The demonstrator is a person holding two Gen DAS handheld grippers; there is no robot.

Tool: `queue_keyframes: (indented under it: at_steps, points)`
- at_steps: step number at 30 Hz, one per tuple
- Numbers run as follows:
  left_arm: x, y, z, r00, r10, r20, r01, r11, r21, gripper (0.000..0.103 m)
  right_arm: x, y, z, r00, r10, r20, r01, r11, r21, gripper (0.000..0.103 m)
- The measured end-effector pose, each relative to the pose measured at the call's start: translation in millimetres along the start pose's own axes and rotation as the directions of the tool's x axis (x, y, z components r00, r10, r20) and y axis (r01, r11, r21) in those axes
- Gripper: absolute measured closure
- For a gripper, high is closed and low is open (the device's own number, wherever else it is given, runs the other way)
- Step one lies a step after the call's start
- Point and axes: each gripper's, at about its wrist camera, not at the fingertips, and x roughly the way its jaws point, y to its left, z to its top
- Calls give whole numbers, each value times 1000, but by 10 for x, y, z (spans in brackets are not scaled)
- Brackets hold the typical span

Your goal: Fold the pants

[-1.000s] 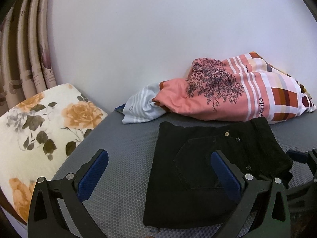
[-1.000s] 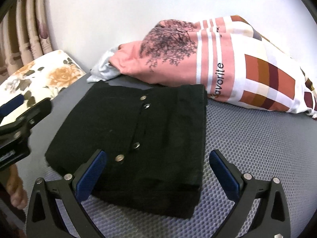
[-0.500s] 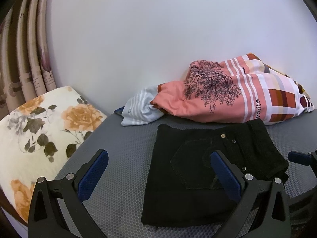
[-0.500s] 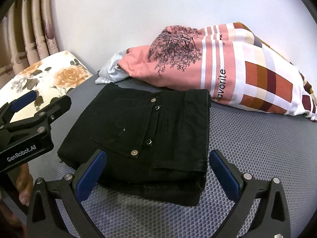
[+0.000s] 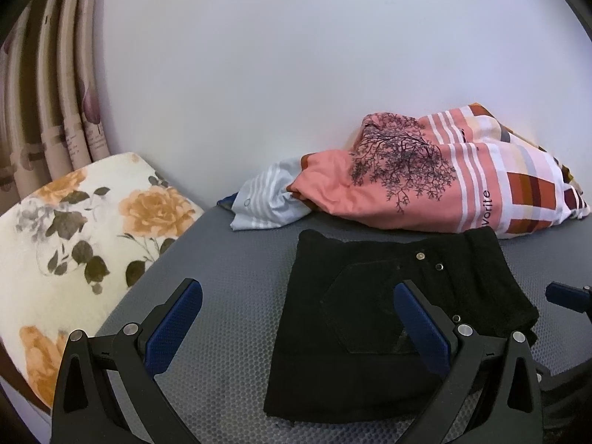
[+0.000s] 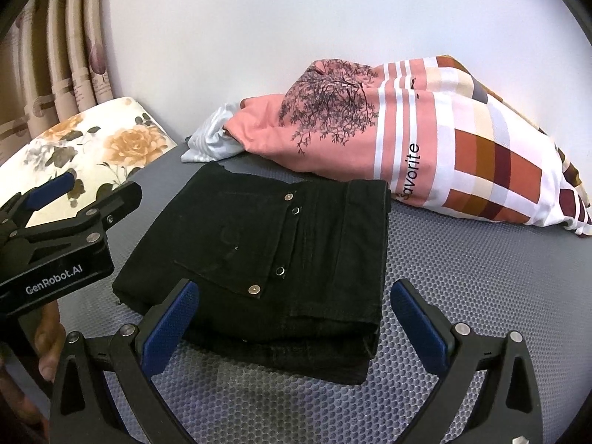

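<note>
I see the black pants [image 6: 266, 259] lying folded into a thick, squarish bundle on the grey honeycomb mat [image 6: 462, 270], with a back pocket and several metal snaps facing up. My left claw [image 5: 296, 329] is spread wide with nothing between its blue pads; it hovers at the near left corner of the bundle, its right finger [image 5: 421, 325] over the fabric and its left finger over bare mat. My right claw [image 6: 294, 327] is likewise released and holds nothing, hanging just in front of the bundle's near edge, where the stacked layers of the fold show. From the right wrist view the left claw's black body, marked GenRobot.AI, sits at the left of the pants, close to their left edge, though I cannot tell whether it touches them. Just beyond the pants, against the white wall [image 5: 296, 74], lies a pink pillow [image 6: 407, 140] with a tree print and striped blocks, and a pale striped cloth [image 5: 266, 199] at its left end. A floral cushion [image 5: 85, 229] rests at the far left, with curtains [image 6: 55, 55] behind it.
</note>
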Motion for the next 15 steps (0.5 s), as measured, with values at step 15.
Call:
queue_keyframes:
  at_steps: [15]
  points:
    - [95, -47, -76, 998, 5, -58, -5, 1000, -3, 0, -44, 72, -15, 1000, 7, -3, -7, 1000, -20, 0]
